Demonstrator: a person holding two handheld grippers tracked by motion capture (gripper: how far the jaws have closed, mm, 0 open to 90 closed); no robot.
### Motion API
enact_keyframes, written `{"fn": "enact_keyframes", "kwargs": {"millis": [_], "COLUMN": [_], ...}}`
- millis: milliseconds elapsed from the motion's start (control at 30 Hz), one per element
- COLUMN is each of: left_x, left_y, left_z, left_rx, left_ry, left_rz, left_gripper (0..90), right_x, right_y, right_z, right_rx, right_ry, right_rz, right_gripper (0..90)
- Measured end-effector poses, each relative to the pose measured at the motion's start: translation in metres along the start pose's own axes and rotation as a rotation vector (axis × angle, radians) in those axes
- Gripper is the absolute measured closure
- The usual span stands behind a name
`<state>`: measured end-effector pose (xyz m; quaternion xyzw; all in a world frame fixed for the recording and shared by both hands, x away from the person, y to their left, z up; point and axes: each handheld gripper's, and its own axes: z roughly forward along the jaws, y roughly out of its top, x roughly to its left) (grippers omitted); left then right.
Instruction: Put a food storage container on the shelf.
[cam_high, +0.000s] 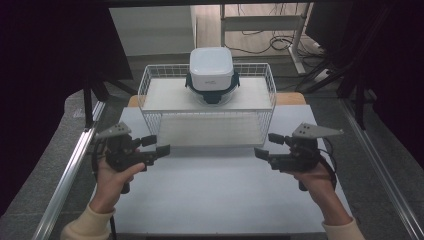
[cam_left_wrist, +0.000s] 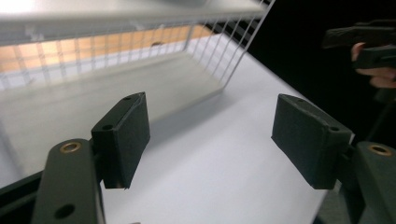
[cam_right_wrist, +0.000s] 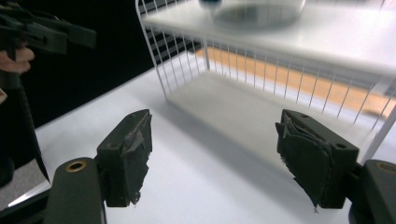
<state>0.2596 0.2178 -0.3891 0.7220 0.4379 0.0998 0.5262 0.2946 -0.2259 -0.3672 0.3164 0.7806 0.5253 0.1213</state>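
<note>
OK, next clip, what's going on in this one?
A person holds the left gripper and the right gripper, one in each hand, low over the white table. Both are open and hold nothing. Ahead stands a white wire rack with a white boxy device on its upper shelf, untouched.

1. One white wire rack (cam_high: 150, 95) with two shelves stands on the table.
2. One white, dark-based container (cam_high: 211, 70) sits on the upper shelf.
3. Two handheld grippers, left gripper (cam_high: 155, 146) and right gripper (cam_high: 266, 146).
4. Two hands hold them.
</note>
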Motion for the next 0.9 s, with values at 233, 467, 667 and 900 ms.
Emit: {"fn": "enact_keyframes", "kwargs": {"millis": [233, 467, 667, 900], "left_x": [0.011, 0.020, 0.016, 0.022], "left_y": [-0.043, -0.058, -0.059, -0.061], "left_z": [0.017, 0.028, 0.031, 0.031], "left_rx": [0.073, 0.106, 0.120, 0.121], "left_ry": [0.049, 0.070, 0.069, 0.077], "left_rz": [-0.026, -0.046, -0.016, -0.031], "left_gripper": [27.9, 28.9, 28.7, 28.6], "right_x": [-0.002, -0.009, -0.011, -0.011], "right_y": [-0.047, -0.068, -0.073, -0.073], "right_z": [0.013, 0.021, 0.018, 0.018], "right_rx": [0.068, 0.127, 0.124, 0.115], "right_ry": [-0.004, -0.009, -0.017, -0.027], "right_rz": [0.047, 0.083, 0.098, 0.092], "right_gripper": [26.2, 26.2, 26.2, 23.4]}}
